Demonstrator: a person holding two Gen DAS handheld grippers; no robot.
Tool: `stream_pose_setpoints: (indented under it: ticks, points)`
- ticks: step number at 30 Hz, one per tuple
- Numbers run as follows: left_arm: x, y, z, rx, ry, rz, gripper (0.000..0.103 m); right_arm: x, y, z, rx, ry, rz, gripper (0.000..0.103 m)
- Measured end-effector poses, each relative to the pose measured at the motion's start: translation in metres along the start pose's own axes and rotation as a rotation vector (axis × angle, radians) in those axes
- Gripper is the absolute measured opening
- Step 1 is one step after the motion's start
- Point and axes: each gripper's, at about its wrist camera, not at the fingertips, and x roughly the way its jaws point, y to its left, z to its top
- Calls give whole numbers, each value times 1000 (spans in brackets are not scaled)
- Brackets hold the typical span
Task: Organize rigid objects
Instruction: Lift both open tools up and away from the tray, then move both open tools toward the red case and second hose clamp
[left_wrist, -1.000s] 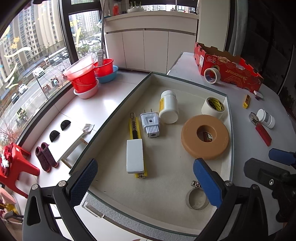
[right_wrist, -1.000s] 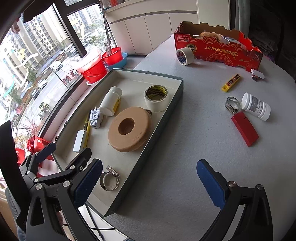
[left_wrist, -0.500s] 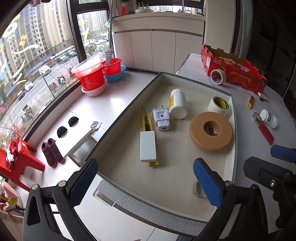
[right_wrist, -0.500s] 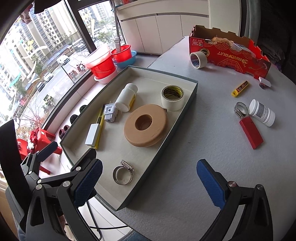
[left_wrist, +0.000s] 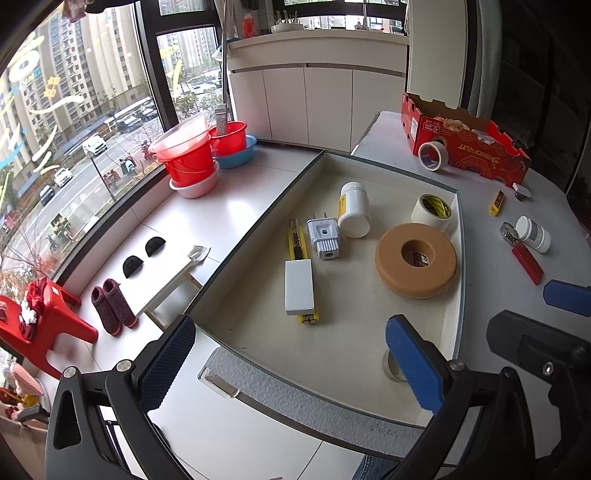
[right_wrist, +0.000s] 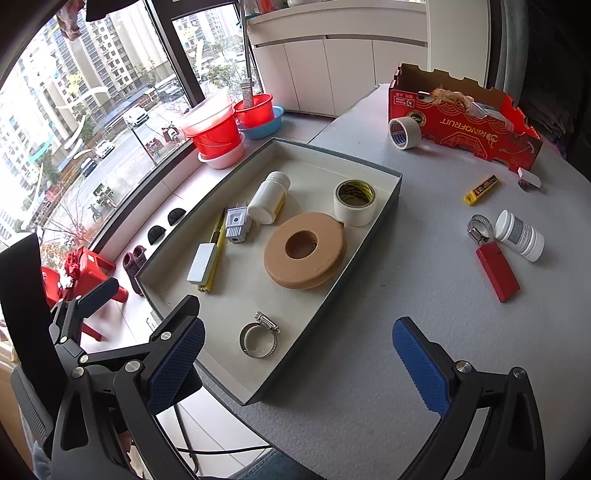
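Red cardboard box (right_wrist: 465, 122) far right on table, printed "RINOFRUIT". Tray (right_wrist: 384, 218) holds brown ring (right_wrist: 306, 251), tape roll (right_wrist: 354, 203), white bottle (right_wrist: 267, 197), plug (right_wrist: 236, 223), hose clamp (right_wrist: 258, 334). Red block (right_wrist: 498, 273), small jar (right_wrist: 519, 234) on table right. Left gripper (left_wrist: 288, 365) and right gripper (right_wrist: 295, 358) both spread, empty.

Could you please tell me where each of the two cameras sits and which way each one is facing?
Left wrist: sits on the left gripper, above the tray's near end, looking along it towards the window; its blue fingers show, plus the right gripper's.
Right wrist: sits on the right gripper, over the table beside the tray, looking across both; the left gripper appears at left.
Shared: tray, tan ring, red box.
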Motion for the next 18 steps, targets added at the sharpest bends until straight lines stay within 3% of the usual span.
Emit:
stream_pose_setpoints:
  ticks: [11, 18]
  points:
    - [-22, -33, 2, 79, -23, -22, 103, -21, -25, -14, 52, -40, 19, 102]
    - [-31, -83, 2, 148, 7, -126, 103, -46, -96, -46, 211, -81, -25, 102]
